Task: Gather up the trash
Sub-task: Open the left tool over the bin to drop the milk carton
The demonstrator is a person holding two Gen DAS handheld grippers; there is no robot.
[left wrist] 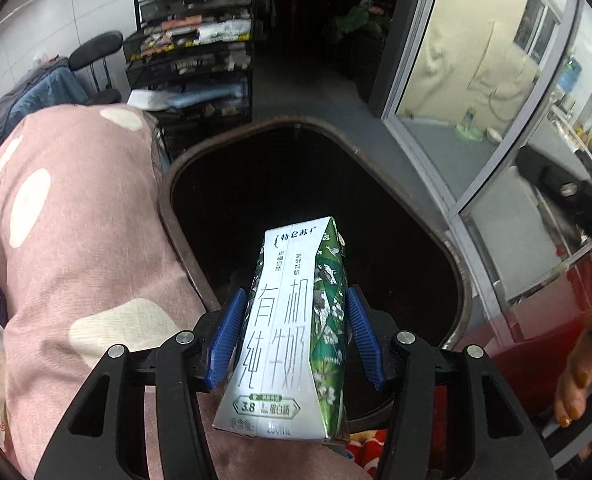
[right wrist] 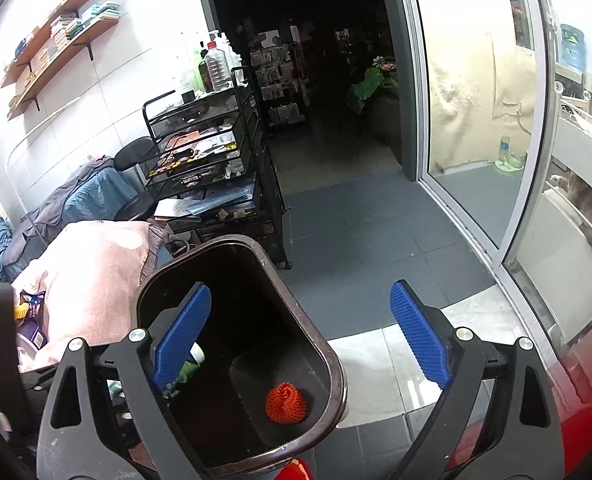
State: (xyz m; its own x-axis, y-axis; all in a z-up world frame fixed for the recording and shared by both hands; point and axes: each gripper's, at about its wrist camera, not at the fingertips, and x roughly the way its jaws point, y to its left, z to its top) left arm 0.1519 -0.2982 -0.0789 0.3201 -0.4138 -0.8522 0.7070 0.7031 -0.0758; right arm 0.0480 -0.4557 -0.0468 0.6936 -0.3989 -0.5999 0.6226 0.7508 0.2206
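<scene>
Grey floor tiles (right wrist: 359, 232) run ahead of me toward a dark doorway and a sliding glass door (right wrist: 475, 120), with a black wire cart (right wrist: 212, 148) of papers and bottles off to my left and a pink spotted blanket (left wrist: 80, 248) bunched close on that same side. Directly below my left gripper (left wrist: 294, 334) stands the dark trash bin (left wrist: 455, 280), its brown rim curving around just beyond my fingertips. That gripper carries a milk carton (left wrist: 292, 328), white and green with printed characters, lengthwise between the blue pads (left wrist: 226, 336); the left pad lies against its white face, but at the right pad I cannot tell whether there is contact or a thin gap. The carton's far end hangs over the bin's mouth. My right gripper (right wrist: 299, 340) has its jaws spread wide with nothing between them, the bin under my left finger. Down inside the bin, an orange foam net (right wrist: 287, 403) rests on the bottom, and a small green-and-white tube (right wrist: 190, 364) leans by the near wall
</scene>
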